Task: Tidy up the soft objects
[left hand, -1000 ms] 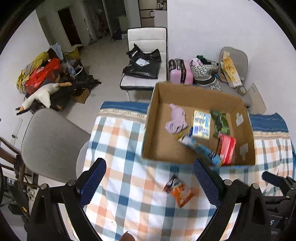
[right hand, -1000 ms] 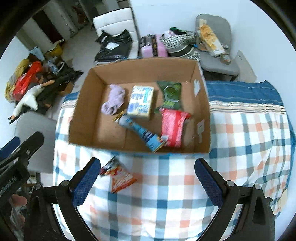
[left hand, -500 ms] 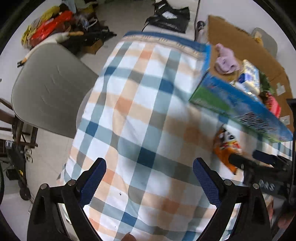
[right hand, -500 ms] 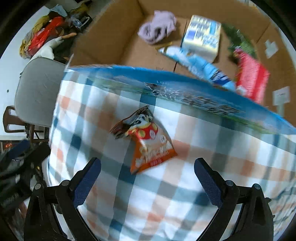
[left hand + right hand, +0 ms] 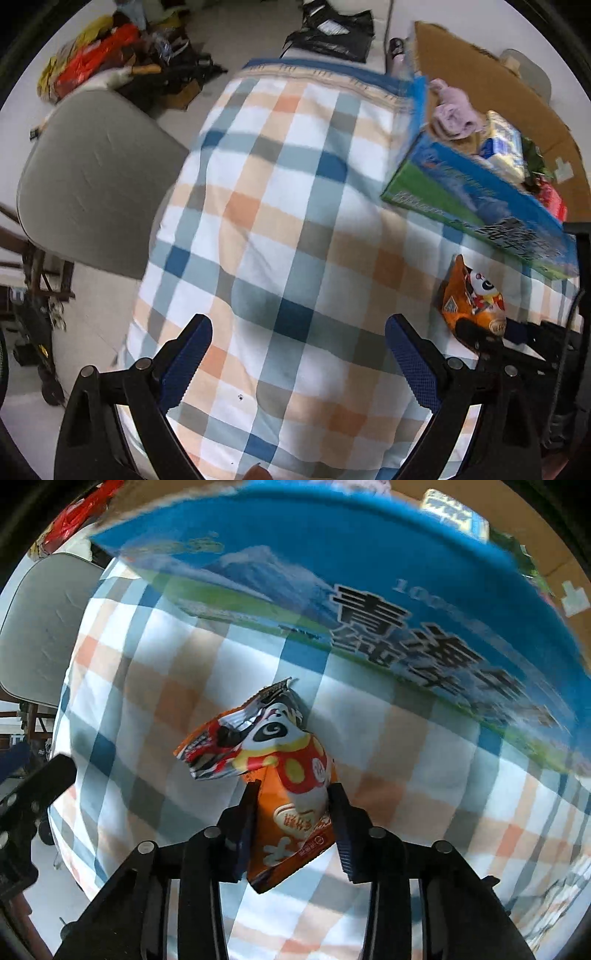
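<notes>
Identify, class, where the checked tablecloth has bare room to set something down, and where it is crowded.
Bare checked tablecloth runs from the grey chair side across to the cardboard box, and lies between the open left gripper fingers. Crowded: the near-right corner, where the right gripper closes on the orange snack packet beside the box, and the box interior.

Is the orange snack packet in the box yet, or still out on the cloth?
Out. The orange snack packet lies on the checked cloth before the box, between the right hand-held gripper fingers.
</notes>
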